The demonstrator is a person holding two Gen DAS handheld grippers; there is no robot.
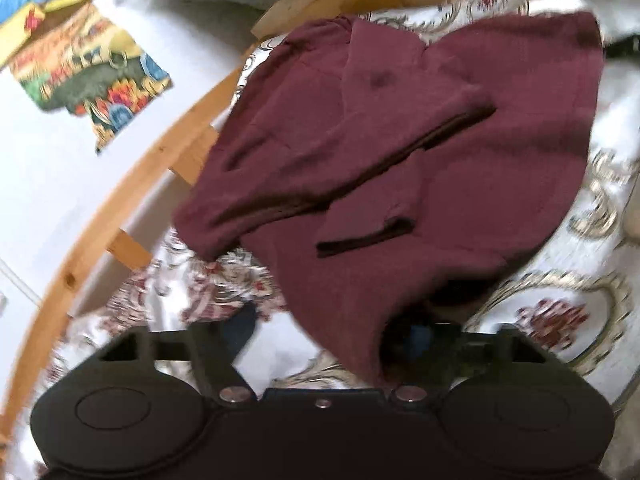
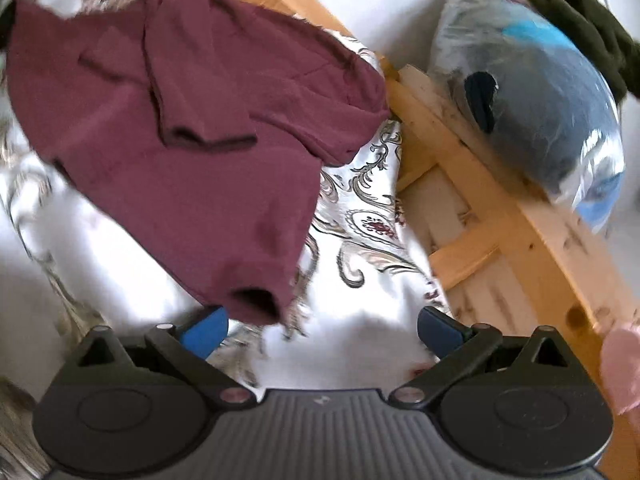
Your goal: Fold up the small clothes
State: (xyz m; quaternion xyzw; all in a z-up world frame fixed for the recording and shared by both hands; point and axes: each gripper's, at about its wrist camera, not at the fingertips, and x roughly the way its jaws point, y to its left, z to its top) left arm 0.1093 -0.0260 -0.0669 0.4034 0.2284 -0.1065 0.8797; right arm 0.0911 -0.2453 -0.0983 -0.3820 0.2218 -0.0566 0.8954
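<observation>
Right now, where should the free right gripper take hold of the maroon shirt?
The right gripper is open. Grip the maroon shirt at the lifted corner just ahead of its left blue pad, sliding in low from the near side; that edge stands off the bedspread.

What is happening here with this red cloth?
A person with a gripper in each hand is folding a maroon shirt on a floral sheet. The left gripper seems shut on the shirt's near edge, though the cloth hides its fingertips. The right gripper is open and holds nothing; one blue pad sits just below a sleeve cuff. Both sleeves already lie folded onto the body.
</observation>
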